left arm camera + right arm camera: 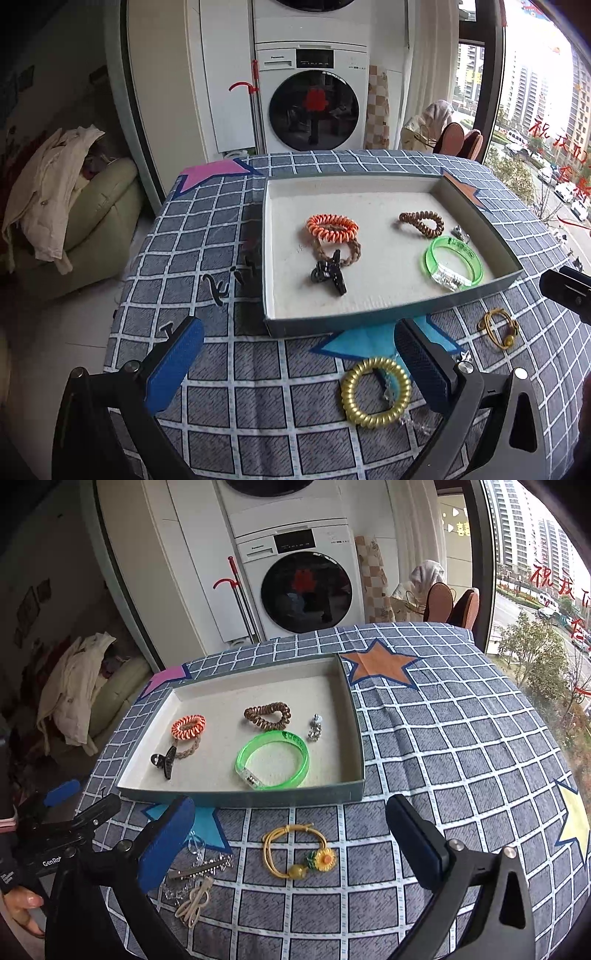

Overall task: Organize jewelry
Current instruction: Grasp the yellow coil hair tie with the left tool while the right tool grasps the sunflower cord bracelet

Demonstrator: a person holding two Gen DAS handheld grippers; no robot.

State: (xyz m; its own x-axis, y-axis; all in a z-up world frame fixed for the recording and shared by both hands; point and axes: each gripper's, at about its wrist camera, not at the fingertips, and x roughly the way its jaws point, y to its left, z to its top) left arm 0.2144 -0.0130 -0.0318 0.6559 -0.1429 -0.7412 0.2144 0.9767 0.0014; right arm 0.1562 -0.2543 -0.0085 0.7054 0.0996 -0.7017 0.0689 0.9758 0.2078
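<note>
Both my grippers were empty, each pair of fingers spread wide with nothing between them. My left gripper (299,363) hung above the checked tablecloth (258,424) in front of the tray (388,315), tilted down toward it, and my right gripper (290,843) hung beside it at much the same tilt. The tray already held the orange coil tie (331,228), the brown coil tie (422,223), a braided tie (338,251), the black claw clip (330,273), the green bangle (452,265) and a small silver piece (315,727). Still loose on the cloth were the gold coil tie (376,392), just inside my left gripper's right finger; the sunflower tie (301,853), between my right fingers from that camera's view; and a tangle of a clear beaded chain, a silver bar clip (201,867) and a beige clip (194,901) near my right gripper's left finger. I judged the tangle the main risk: closing on one clip could drag the chain along and drop it short of the tray. The coils looked springy and could have squirted out of a shallow pinch, and the soft cloth could have bunched under a pad. My two grippers also sat close together, so reaching for neighbouring pieces at once could have knocked them together.
</note>
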